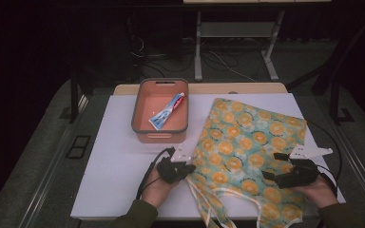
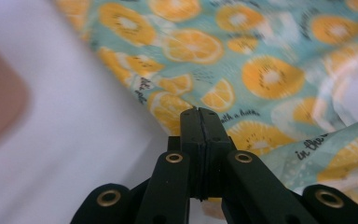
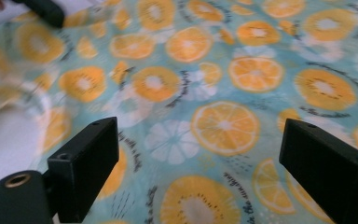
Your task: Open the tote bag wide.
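Observation:
A teal cloth (image 1: 247, 137) printed with orange slices lies spread over the right half of the white tabletop (image 1: 119, 156), with strings trailing at its near edge. My left gripper (image 1: 190, 167) sits at the cloth's left edge. In the left gripper view its jaws (image 2: 200, 112) are pressed together, pinching the hem of the cloth (image 2: 261, 70). My right gripper (image 1: 273, 165) hovers over the near right part of the cloth. In the right gripper view it (image 3: 196, 154) stands wide open, with the flat cloth (image 3: 214, 70) under the gap.
An orange basket with a grey rim (image 1: 135, 118) stands at the back left of the tabletop and holds a toothpaste tube (image 1: 167, 111). Bare white tabletop lies left of the cloth. Beyond the table are a dark floor, cables and a stand's legs.

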### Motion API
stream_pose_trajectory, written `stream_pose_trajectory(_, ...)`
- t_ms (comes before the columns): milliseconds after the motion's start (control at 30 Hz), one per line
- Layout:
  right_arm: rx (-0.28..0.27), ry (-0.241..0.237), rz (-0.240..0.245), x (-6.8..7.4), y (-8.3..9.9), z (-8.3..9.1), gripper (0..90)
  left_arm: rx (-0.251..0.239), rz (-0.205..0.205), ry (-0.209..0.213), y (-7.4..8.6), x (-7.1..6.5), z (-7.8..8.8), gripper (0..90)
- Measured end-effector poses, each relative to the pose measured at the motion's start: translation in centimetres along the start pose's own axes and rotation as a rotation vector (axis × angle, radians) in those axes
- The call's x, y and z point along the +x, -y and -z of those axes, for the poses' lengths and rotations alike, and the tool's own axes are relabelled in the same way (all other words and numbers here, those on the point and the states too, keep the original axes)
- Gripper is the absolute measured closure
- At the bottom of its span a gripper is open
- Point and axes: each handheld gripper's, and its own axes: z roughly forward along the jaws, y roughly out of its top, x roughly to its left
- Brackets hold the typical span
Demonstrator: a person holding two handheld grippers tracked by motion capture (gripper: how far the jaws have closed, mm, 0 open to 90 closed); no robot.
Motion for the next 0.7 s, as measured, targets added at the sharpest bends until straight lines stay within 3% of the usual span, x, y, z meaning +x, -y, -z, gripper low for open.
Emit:
stream_pose_trajectory(200, -0.001, -0.002, -0.003, -0.1, 0.1, 0.0, 11.6, -0.012, 0.029, -0.081, -1.5, 2.9, -2.4, 89.1)
stream_pose_trajectory(333, -0.001, -0.004, -0.002, -0.1, 0.1, 0.0, 11.6, -0.026, 0.060, -0.085, -1.4, 3.4, -2.9, 86.9)
stream_pose_trajectory(367, -0.003, -0.006, -0.001, -0.1, 0.1, 0.1, 11.6, -0.028, 0.060, -0.093, -1.3, 3.3, -2.6, 77.2)
stream_pose_trajectory(467, -0.002, -0.006, 0.001, -0.1, 0.1, 0.1, 11.6, -0.056, 0.080, -0.089, -1.1, 3.3, -1.4, 70.8)
stream_pose_trajectory(533, -0.002, -0.006, 0.005, 0.0, 0.1, 0.1, 11.6, -0.060, 0.083, -0.097, -0.8, 3.0, -0.3, 60.9)
stream_pose_trajectory(667, 0.016, -0.012, 0.029, 0.6, -0.1, -0.2, 11.7, -0.088, 0.088, -0.071, 0.3, 2.3, 2.1, 45.2)
stream_pose_trajectory(700, 0.016, -0.012, 0.029, 0.6, -0.1, -0.2, 11.7, -0.101, 0.093, -0.062, 0.6, 2.2, 2.6, 45.2)
